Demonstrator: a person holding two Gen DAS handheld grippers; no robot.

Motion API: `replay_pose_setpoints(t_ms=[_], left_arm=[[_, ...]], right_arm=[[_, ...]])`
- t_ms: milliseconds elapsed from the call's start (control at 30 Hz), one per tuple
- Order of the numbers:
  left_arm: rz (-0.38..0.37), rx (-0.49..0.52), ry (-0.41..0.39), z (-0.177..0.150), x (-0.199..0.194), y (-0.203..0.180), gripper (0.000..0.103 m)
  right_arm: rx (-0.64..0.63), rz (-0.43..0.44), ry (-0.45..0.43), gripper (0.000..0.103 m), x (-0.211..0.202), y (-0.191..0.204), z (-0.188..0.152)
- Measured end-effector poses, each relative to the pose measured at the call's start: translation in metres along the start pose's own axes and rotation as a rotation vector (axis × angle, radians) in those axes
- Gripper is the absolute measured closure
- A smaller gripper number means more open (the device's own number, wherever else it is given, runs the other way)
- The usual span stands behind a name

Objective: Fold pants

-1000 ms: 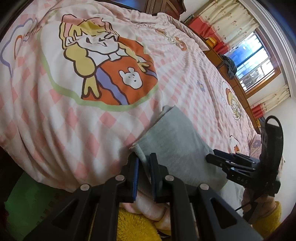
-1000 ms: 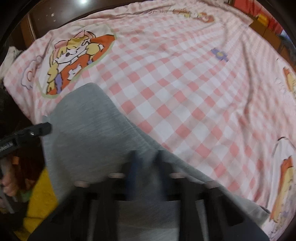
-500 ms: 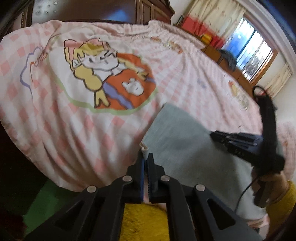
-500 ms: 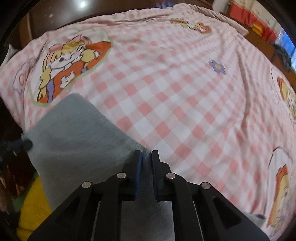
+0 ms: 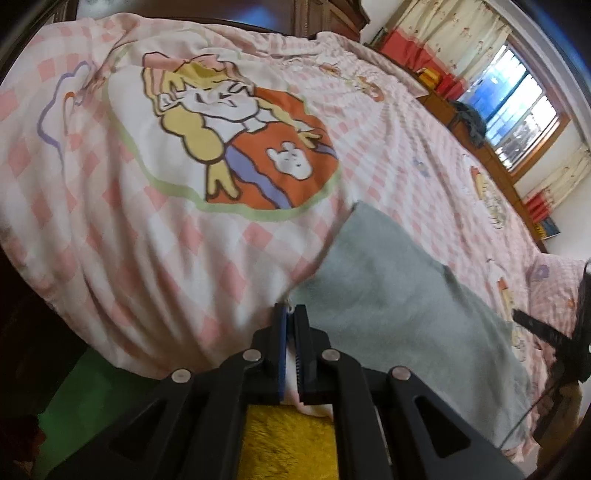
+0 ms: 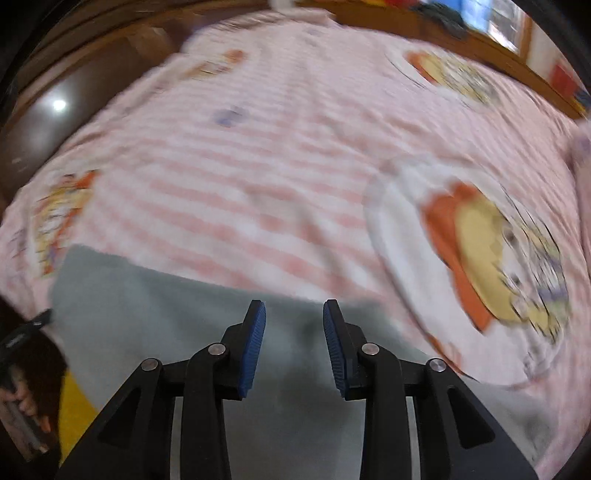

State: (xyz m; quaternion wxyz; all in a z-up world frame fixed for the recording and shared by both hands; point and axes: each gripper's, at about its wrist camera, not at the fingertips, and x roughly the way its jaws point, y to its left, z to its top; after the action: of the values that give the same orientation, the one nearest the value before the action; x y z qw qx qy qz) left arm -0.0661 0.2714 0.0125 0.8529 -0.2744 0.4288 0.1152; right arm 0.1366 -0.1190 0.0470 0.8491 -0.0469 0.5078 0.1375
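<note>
Left claw [image 5: 290, 314] has its two black fingers with blue ribbed pads pressed together on the near corner of the grey soft-knit pants [image 5: 399, 295], which lie flat along the near edge of the bed; a sliver of pale fabric shows between the pads. Right claw [image 6: 294, 325] hangs over the same grey pants [image 6: 166, 317] with its two blue pads spread and opening, nothing between them, the cloth lying beneath the gap. One pair of pants is in sight, two claws, and one bed. From the left wrist view the right claw [image 5: 535, 325] shows as a black shape at the far right edge, well apart from the pinched corner; from the right wrist view the left claw's black body sits at the far left edge with a person's hand [image 6: 26, 402] around its handle. A pink-and-white checked bedspread printed with cartoon girls [image 5: 184, 240] covers the bed, and nothing lies on the pants. Yellow fluffy fabric [image 5: 288, 443] shows below the left claw, and a green floor patch [image 5: 85, 398] beside the bed. Beyond the bed stand dark wooden furniture [image 5: 325, 18], a low wooden ledge [image 5: 476, 147] along the wall, a bright window [image 5: 517, 107] and cream curtains with red bands [image 5: 443, 33]. The right wrist view is blurred.
</note>
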Motion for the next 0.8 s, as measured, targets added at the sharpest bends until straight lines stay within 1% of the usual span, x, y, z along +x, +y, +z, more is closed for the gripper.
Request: replay_pose_setpoints(t_ms=[33,100,133,200,267,367,400,467,500,567,667,700,800], left_arm=[[0.016,0.001,-0.003,0.0,0.0,0.001,0.099],[0.053,0.002,-0.005,0.0,0.0,0.004,0.1],[0.063,-0.007,-0.004,0.001,-0.001,0.007,0.1],[0.049,-0.031,0.003,0.002,-0.003,0.012,0.1],[0.016,-0.038,0.007,0.005,-0.009,0.013,0.1],[0.003,0.01,-0.014,0.009,-0.02,0.007,0.099],[-0.006,0.029,-0.019,0.011,-0.023,0.003,0.098],[-0.013,0.047,-0.017,0.013,-0.023,-0.002,0.084],[-0.016,0.05,-0.016,0.014,-0.023,-0.004,0.082],[-0.034,0.069,-0.024,0.017,-0.024,-0.011,0.081],[-0.055,0.119,-0.032,0.025,-0.022,-0.027,0.081],[-0.063,0.129,-0.03,0.027,-0.021,-0.032,0.081],[-0.15,0.179,0.014,0.036,-0.008,-0.056,0.081]], right_arm=[[0.006,-0.005,0.03,0.07,0.008,-0.008,-0.002],[0.002,-0.054,0.109,0.07,0.036,-0.019,-0.006],[0.001,-0.055,0.122,0.07,0.048,-0.023,-0.008],[0.031,-0.07,0.069,0.07,0.05,-0.025,-0.003],[0.065,-0.104,0.069,0.07,0.049,-0.021,0.001],[0.027,-0.184,0.032,0.07,0.038,-0.004,-0.003],[0.008,-0.197,0.018,0.07,0.03,0.002,-0.006],[-0.01,-0.166,0.001,0.07,0.014,0.014,-0.015],[-0.015,-0.128,-0.008,0.07,0.004,0.021,-0.023],[-0.039,-0.037,-0.003,0.068,-0.008,0.038,-0.039],[-0.117,0.07,0.041,0.068,-0.011,0.067,-0.061],[-0.134,0.085,0.044,0.068,-0.012,0.073,-0.066],[-0.171,0.117,0.026,0.068,-0.009,0.091,-0.076]])
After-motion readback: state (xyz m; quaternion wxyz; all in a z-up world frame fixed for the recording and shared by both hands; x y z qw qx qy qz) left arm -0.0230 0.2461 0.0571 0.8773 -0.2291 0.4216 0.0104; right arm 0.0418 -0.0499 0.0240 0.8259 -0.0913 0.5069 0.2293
